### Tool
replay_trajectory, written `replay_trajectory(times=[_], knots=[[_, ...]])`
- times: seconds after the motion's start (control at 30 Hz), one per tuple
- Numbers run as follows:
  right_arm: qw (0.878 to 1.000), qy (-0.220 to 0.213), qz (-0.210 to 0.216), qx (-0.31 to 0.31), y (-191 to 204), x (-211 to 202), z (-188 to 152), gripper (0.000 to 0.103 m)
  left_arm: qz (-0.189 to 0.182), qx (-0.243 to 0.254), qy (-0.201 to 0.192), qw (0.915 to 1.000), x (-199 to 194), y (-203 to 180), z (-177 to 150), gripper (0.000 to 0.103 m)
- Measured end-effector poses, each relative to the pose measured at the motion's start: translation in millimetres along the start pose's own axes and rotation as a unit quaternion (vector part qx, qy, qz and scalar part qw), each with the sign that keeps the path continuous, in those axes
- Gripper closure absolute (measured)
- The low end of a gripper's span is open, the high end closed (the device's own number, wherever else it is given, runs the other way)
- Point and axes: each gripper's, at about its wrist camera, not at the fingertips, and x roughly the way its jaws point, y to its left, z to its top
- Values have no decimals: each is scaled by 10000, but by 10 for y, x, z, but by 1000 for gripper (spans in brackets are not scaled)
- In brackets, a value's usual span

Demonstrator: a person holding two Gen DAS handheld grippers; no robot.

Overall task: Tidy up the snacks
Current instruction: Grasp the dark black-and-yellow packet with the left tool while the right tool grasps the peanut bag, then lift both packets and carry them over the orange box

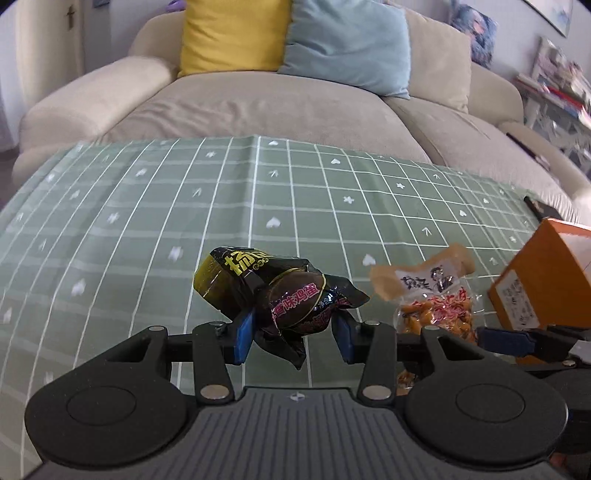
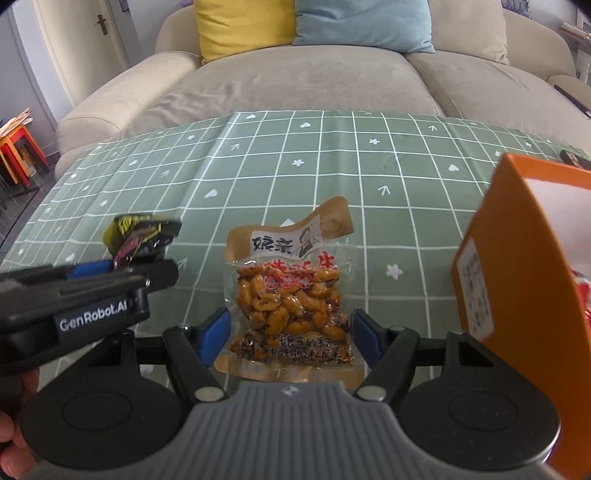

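The left gripper (image 1: 293, 332) is squeezing its fingers on a dark egg pack (image 1: 280, 295), lifting it over the desk (image 1: 147, 221). The right gripper (image 2: 291, 339) is clamping a peanut bag (image 2: 291, 295) beside the orange box (image 2: 517, 266). Both packs are looking light, crinkly and slippery, so holding the fat middle is seeming best.

- Two snack packets above the green checked tablecloth (image 2: 332, 155): one dark wrapped egg snack (image 1: 280, 295) and one clear peanut packet (image 2: 291, 295), which is the nearer of the two to the box.
- One orange box (image 2: 498, 258), at the cloth's right side.
- Two grippers: left gripper (image 1: 295, 332), right gripper (image 2: 291, 332).
- Two cushions on the sofa (image 1: 240, 110) beyond the cloth: one yellow cushion (image 1: 232, 33), one light blue cushion (image 1: 351, 40).
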Motion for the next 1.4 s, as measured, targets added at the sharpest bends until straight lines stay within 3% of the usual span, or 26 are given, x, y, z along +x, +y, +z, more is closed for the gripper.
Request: replay_trajectory(times=[0.3, 0.5, 0.77, 1.03, 1.4], knots=[[9994, -220, 89, -268, -17, -493, -270, 35, -47, -322, -131, 9994, -476, 54, -298, 53], [9967, -629, 245, -443, -80, -961, -320, 34, -32, -200, -249, 9995, -768, -7, -422, 53], [9903, -1281, 260, -472, -305, -1561, -280, 34, -358, 59, -448, 9983, -1017, -327, -362, 53], [9863, -1608, -229, -304, -824, -1944, -271, 34, -775, 602, -694, 9927, -1142, -863, -231, 53], [9831, -1456, -1043, -372, -1644, -2096, -202, 34, -1393, 1562, -861, 9741, -1013, -1799, 42, 53]])
